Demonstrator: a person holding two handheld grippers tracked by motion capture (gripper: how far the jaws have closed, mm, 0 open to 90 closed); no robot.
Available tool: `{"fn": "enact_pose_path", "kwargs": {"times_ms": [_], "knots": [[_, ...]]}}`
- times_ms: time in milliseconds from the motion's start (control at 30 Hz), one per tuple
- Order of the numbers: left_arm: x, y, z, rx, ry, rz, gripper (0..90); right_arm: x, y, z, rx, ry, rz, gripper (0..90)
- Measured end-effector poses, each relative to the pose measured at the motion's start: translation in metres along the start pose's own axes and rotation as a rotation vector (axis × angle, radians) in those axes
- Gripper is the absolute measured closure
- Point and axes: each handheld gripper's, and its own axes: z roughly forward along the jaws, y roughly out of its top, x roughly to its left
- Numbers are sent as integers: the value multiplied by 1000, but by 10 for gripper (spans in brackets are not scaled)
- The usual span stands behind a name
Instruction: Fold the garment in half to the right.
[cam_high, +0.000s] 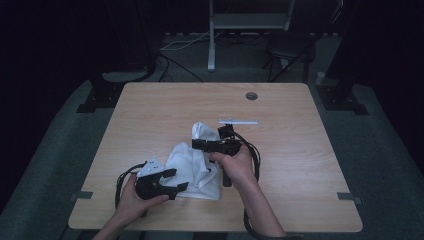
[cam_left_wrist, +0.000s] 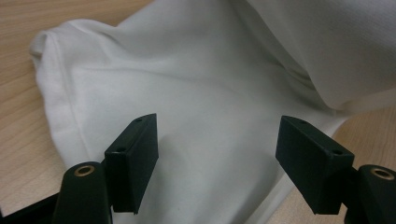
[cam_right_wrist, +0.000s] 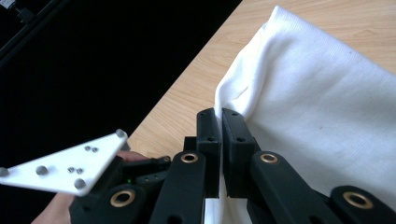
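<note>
One white cloth (cam_high: 192, 167) and two grippers sit on the wooden table (cam_high: 150, 115). At lower left of the frame, the left gripper (cam_high: 172, 180) rests low at the cloth's edge, jaws spread and holding nothing. The crumpled, soft cloth lies lower centre. Right of it, the right gripper (cam_high: 196, 144), level, pinches a raised fold, jaws pressed together.

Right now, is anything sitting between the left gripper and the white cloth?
Nothing visible does. The left gripper has its jaws open just over the white cloth, with only cloth between them. The right gripper is shut on the cloth's edge farther along.
</note>
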Motion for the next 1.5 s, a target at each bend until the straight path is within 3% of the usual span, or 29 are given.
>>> {"fn": "enact_pose_path", "kwargs": {"times_ms": [133, 500, 733, 867, 1033, 1133, 1233, 1367, 1500], "knots": [[-1, 0, 0, -3, -7, -12, 300, 4, 2, 8, 12, 9, 0, 875], [-2, -1, -2, 8, -17, 18, 300, 11, 4, 36, 37, 27, 14, 875], [-4, -2, -3, 6, -22, 23, 300, 10, 5, 48, 41, 4, 35, 833], [-6, -3, -2, 9, -26, 22, 300, 10, 3, 53, 50, 14, 40, 806], [-5, -4, -5, 5, -25, 19, 300, 3, -1, 59, 87, 0, 50, 766], [-4, -5, -8, 3, -23, 10, 300, 0, -3, 54, 85, -14, 51, 742], [-2, -5, -15, -19, -20, 3, 300, -7, -3, 41, 92, -61, 22, 713], [2, -5, -20, -32, -4, 2, 300, -21, -9, 22, 140, -141, 4, 687], [2, -5, -19, -30, -5, -6, 300, -34, -21, 12, 186, -173, 11, 667]]}}
